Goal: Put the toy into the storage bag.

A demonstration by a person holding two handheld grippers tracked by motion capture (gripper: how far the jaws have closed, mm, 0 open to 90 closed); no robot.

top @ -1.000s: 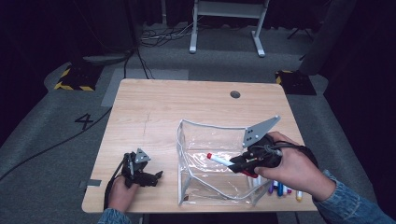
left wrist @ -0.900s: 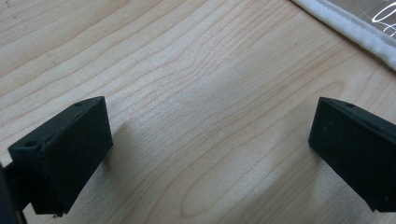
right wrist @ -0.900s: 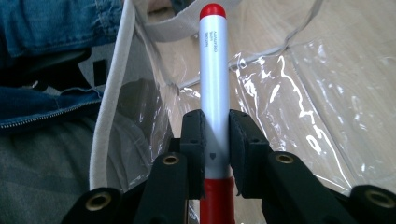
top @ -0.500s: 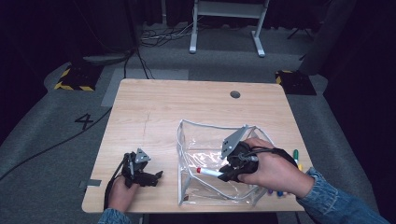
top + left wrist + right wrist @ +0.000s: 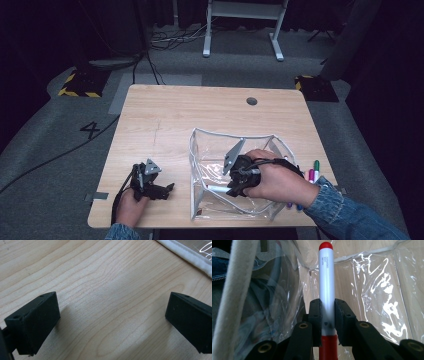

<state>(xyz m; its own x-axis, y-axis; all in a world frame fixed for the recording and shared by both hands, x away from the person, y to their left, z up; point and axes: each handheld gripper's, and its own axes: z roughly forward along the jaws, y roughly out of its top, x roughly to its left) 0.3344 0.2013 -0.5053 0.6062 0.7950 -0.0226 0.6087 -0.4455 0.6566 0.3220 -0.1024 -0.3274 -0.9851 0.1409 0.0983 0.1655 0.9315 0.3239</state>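
Jaws of the right hand-held gripper [image 5: 327, 312] clamp a marker [image 5: 326, 277] inside the clear pouch [image 5: 200, 150]; I'd lower it near the floor before letting go. Left hand-held gripper [image 5: 159, 190] rests spread wide and empty on the wooden bench [image 5: 165, 115], spare markers [image 5: 314, 172] beside the pouch, dark room around.

1. left gripper [image 5: 167, 188]: black body w/ grey 3-cornered plate on top, black cable looping behind.
2. right gripper [image 5: 327, 308]: black jaws w/ square pads, brass-ringed screw holes, grey plate.
3. blue denim sleeves [image 5: 345, 215] on both arms.
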